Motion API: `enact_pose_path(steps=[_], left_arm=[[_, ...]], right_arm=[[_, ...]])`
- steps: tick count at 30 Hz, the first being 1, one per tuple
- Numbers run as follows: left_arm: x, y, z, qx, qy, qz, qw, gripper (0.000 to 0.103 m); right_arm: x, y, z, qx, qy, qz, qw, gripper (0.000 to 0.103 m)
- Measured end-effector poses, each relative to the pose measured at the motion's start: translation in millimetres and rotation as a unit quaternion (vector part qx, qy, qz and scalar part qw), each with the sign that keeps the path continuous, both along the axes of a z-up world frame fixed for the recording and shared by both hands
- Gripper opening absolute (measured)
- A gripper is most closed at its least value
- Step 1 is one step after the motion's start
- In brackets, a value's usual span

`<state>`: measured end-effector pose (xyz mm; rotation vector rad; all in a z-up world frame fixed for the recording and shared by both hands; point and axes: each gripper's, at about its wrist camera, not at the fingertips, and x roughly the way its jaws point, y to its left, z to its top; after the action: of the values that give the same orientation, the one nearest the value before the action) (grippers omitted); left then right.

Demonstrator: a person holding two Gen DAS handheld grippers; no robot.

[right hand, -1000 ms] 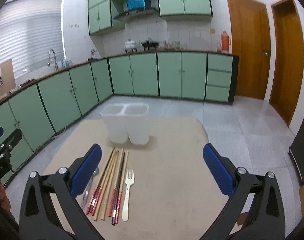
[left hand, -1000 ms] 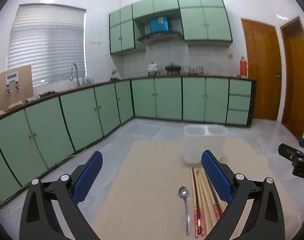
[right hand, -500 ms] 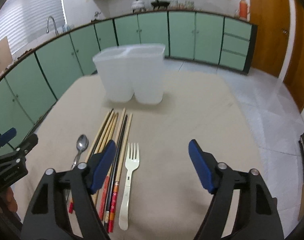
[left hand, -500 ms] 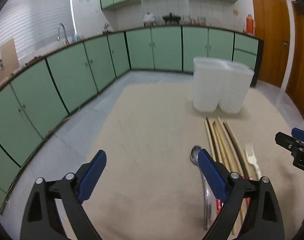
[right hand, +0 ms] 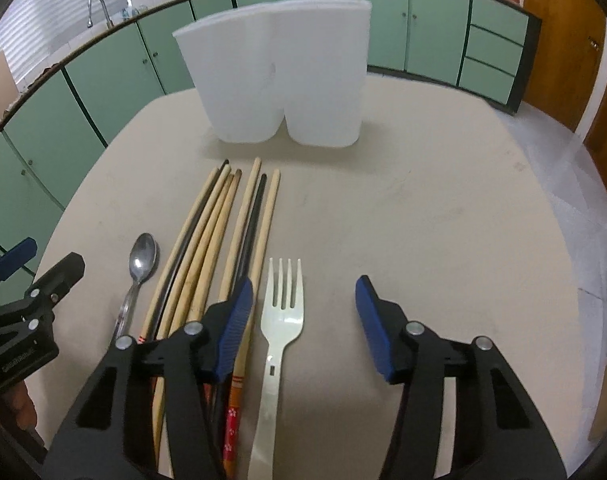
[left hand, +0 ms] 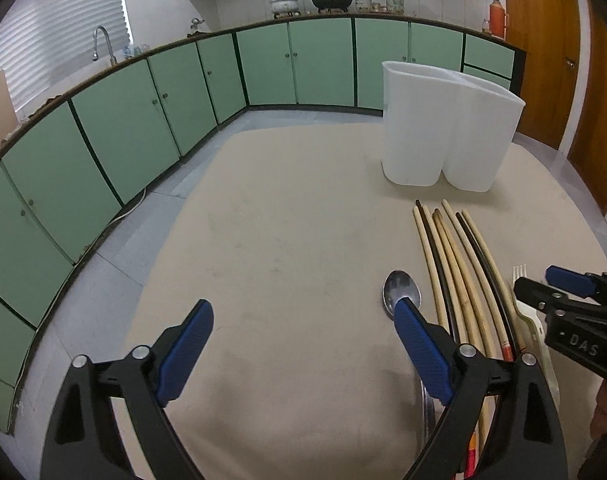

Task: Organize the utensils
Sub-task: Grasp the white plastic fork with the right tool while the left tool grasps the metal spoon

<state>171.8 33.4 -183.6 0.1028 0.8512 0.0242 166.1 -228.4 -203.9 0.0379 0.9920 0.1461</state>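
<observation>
A white two-compartment holder (right hand: 281, 76) (left hand: 447, 128) stands at the far side of the beige table (right hand: 443, 208). In front of it lie several chopsticks (right hand: 223, 240) (left hand: 459, 272), a metal spoon (right hand: 141, 264) (left hand: 401, 294) to their left and a white plastic fork (right hand: 281, 320) (left hand: 533, 324) to their right. My right gripper (right hand: 303, 312) hovers over the fork with its jaws closing; the fork lies between the pads, untouched. My left gripper (left hand: 303, 344) stands open low over bare table, its right finger over the spoon's handle.
Green cabinets (left hand: 143, 120) run along the walls under a counter with a sink tap (left hand: 101, 42). Brown doors (left hand: 543, 52) stand at the right. Grey floor surrounds the table; its left and right parts are bare cloth.
Both grippers have dropped and tipped down toward the table and come nearer the utensils. The right gripper's jaws have narrowed around the fork; the left jaws stay wide.
</observation>
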Motion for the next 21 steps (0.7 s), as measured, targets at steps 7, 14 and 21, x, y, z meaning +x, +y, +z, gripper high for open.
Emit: enact_pose_path(steps=[7,14,21], left_arm=[[6,-1,-3,-0.002,0.007,-0.001,1.0,0.09],[11,-6,-3,-0.013,0.012,-0.007,0.9998,0.09],[25,-23,-6,-0.023,0.019,-0.021,0.9993,0.091]], right_arm=[[6,3,-7,-0.005,0.006,-0.006,1.0,0.042],[3,3,-8,-0.003,0.003,-0.008,1.0,0.021],[1,-10,-5,-0.001,0.003,-0.003,1.0,0.02]])
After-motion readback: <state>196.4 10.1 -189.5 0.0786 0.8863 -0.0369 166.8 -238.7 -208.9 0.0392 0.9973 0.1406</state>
